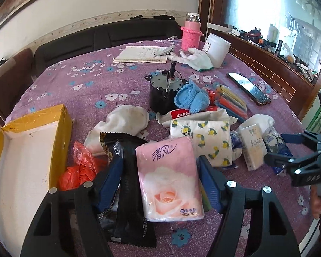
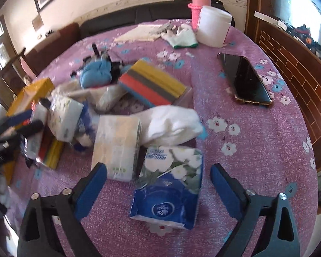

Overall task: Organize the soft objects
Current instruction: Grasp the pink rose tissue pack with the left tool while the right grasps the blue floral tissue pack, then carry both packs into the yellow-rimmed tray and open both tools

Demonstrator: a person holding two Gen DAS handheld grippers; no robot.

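1. Straddling the pink tissue pack (image 1: 170, 180), the left gripper (image 1: 160, 182) is standing with its jaws partly spread; the blue pads are flanking the pack and a black wrapper (image 1: 126, 184) beside it, and whether they are pressing yet cannot be told.
2. Hovering over the blue-and-white tissue pack (image 2: 169, 184), the right gripper (image 2: 158, 184) is keeping its jaws wide, with clear gaps on both sides, so nothing is being held.
3. Lying just beyond are a cream tissue pack (image 2: 117, 145), a lemon-print pack (image 1: 205, 139) and a folded white cloth (image 2: 171, 124), all touching in one heap.
4. Sitting at the left edge, the yellow box (image 1: 30, 150) is looking empty inside, with a red plastic bag (image 1: 79, 171) crumpled against its wall.
5. Further back, a blue knitted piece (image 1: 192, 98) is leaning on a black motor (image 1: 162, 94), beside a striped sponge pack (image 2: 154, 83).
6. Farthest off, white gloves (image 1: 196, 57), a phone (image 2: 246, 79), a notebook (image 1: 143, 54), a white jar (image 1: 217, 49) and a pink flask (image 1: 191, 34) are resting on the purple tablecloth (image 1: 85, 81).
7. Judging by this, sorting is barely beginning: nothing is boxed, everything soft is remaining.
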